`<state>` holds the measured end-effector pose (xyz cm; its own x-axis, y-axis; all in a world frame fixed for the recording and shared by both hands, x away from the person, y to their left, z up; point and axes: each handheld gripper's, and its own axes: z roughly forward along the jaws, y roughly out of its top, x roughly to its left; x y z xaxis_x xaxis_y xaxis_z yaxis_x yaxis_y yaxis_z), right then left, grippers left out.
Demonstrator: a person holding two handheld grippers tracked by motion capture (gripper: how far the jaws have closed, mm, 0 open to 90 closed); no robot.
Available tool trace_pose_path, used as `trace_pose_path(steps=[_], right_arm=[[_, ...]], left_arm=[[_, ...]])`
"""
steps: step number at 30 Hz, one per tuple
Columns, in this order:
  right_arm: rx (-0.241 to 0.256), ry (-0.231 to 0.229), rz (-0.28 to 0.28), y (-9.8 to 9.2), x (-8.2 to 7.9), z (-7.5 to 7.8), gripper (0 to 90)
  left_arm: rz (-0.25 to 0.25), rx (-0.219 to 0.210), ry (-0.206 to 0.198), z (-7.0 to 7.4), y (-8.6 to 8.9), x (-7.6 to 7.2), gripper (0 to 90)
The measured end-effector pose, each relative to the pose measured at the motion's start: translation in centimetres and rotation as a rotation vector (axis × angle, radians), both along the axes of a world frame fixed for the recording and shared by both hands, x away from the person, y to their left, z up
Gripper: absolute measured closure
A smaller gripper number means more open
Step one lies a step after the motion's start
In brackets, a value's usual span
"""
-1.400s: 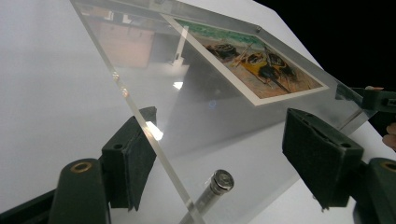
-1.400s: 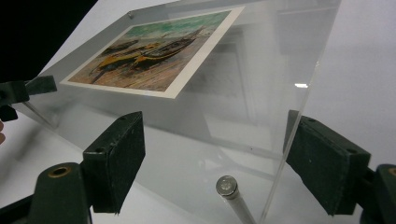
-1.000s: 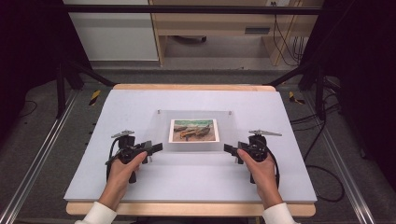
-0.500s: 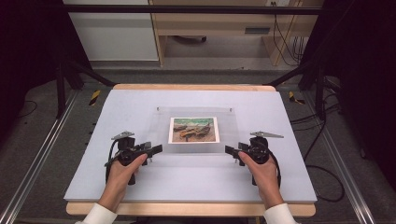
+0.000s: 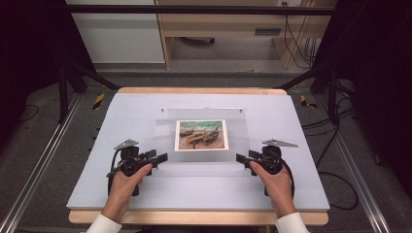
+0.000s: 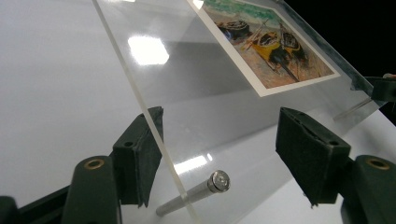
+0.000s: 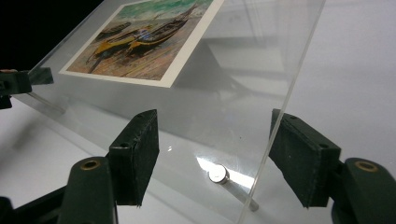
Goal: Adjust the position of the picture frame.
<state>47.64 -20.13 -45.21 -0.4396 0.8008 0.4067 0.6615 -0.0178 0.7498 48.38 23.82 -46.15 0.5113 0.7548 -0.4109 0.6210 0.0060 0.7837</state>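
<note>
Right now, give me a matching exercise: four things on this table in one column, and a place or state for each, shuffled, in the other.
1. boat picture
2. clear panel
3. left gripper
4. metal standoff

A. open at the panel's near left corner
B. see-through, its near edge raised
C. under the panel's corner
D. in the middle of the panel

Pairs: 1-D, 2-B, 3-A, 4-C

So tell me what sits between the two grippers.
In the high view, the clear panel's near edge spans the gap between left gripper and right gripper; the picture lies just beyond.
</note>
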Motion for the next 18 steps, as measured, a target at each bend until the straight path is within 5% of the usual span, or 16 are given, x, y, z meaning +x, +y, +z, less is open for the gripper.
trace_pose_path(steps=[18], right_arm=[[-0.042, -0.046, 0.015, -0.3, -2.1, 0.1, 42.8]], left_arm=[[-0.006, 0.026, -0.023, 0.1, 0.3, -2.0, 38.4]])
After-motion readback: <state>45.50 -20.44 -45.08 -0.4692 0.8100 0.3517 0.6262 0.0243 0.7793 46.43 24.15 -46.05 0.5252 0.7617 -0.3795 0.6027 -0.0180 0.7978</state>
